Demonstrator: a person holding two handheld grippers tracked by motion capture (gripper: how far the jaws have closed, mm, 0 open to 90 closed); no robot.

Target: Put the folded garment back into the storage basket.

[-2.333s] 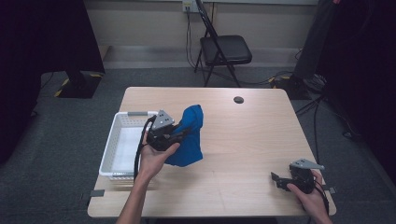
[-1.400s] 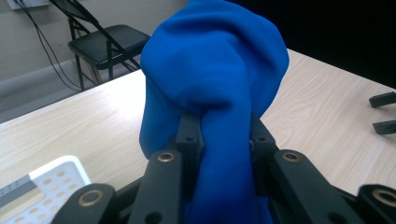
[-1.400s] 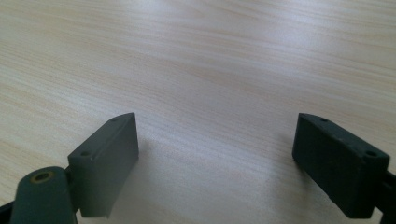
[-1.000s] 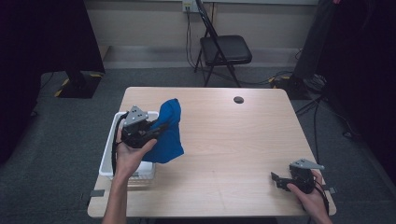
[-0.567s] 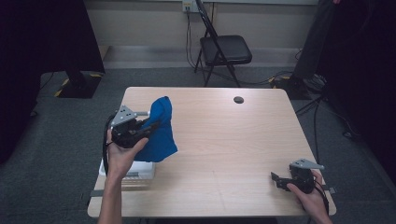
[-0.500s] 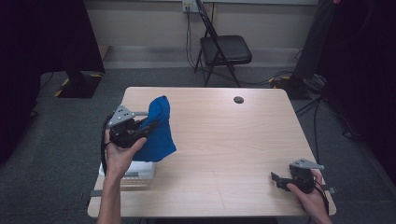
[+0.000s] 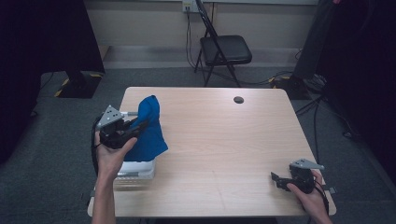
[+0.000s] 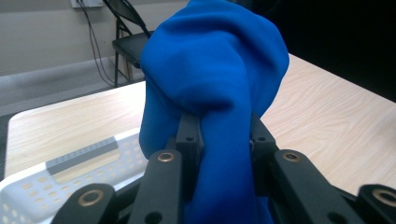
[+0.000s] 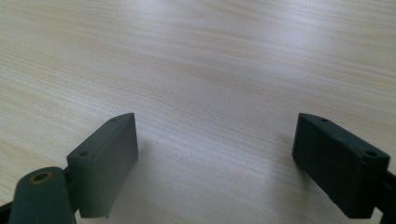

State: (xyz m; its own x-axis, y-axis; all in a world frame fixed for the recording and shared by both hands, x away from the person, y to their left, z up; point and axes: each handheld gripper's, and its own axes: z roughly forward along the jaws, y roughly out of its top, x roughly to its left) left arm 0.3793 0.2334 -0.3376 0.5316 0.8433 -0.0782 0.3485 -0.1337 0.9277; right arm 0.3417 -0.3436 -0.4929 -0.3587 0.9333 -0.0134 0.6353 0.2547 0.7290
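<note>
Currently we log one blue cloth (image 8: pixel 215 70), clamped between our left hand-held gripper (image 7: pixel 122 132) jaws, bunched above them over the white basket (image 7: pixel 137 168).

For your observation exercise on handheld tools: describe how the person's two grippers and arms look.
Both the left gripper and the right gripper are black, each topped by a grey three-cornered plate, with black cables trailing. The fingers are flat dark blocks with small screw holes; brass-coloured pivots show. Forearms are bare, no sleeves.
</note>
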